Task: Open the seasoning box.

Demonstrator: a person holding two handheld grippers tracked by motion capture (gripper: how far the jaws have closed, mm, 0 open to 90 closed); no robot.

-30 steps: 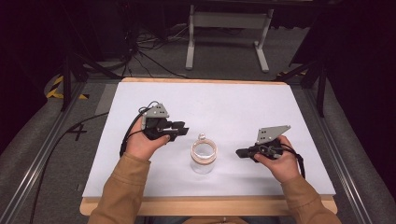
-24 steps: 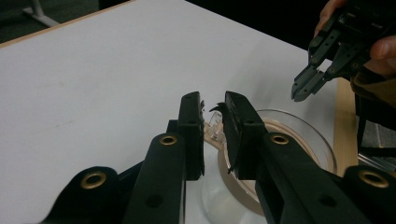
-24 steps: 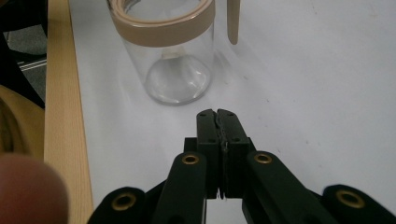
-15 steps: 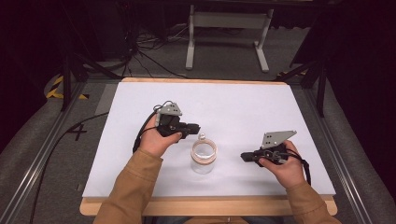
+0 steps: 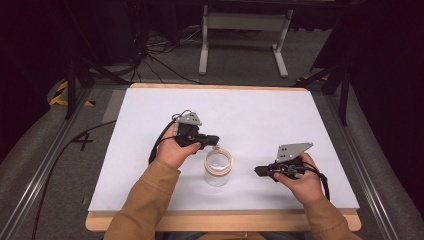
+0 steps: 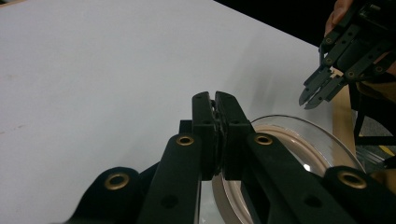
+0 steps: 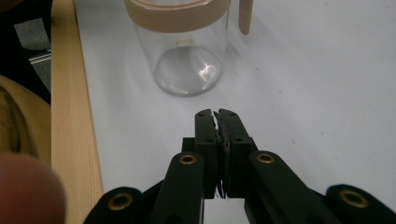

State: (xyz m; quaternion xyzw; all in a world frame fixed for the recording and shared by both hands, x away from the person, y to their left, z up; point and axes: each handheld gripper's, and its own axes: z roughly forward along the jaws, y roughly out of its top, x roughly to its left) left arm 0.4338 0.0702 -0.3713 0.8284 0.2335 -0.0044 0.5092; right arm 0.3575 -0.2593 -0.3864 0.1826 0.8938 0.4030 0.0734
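The tabletop point(image 5: 150, 130), covered in a white sheet, carried a single clear glass jar point(image 5: 218, 168) with a tan band around its open mouth, standing upright near the front edge, between the two hands. The jar's long axis ran straight up, its mouth facing the ceiling.

The left gripper point(image 5: 214, 140) sat just behind and to the left of the jar, its tip right at the rim; whether it touched the band could not be told from the high view. In the left gripper view its jaws had just been closing and met pad to pad with nothing between them, the jar's rim point(image 6: 299, 140) lying just below and to the right of the tip.

The right gripper point(image 5: 258, 171) lay on the jar's other side, pointing at it across a gap of bare sheet, jaws likewise pressed together and empty. In the right gripper view the jar point(image 7: 184, 51) stood straight ahead.

The left gripper looked the nearer, so any move on the rim would likely fall to it.
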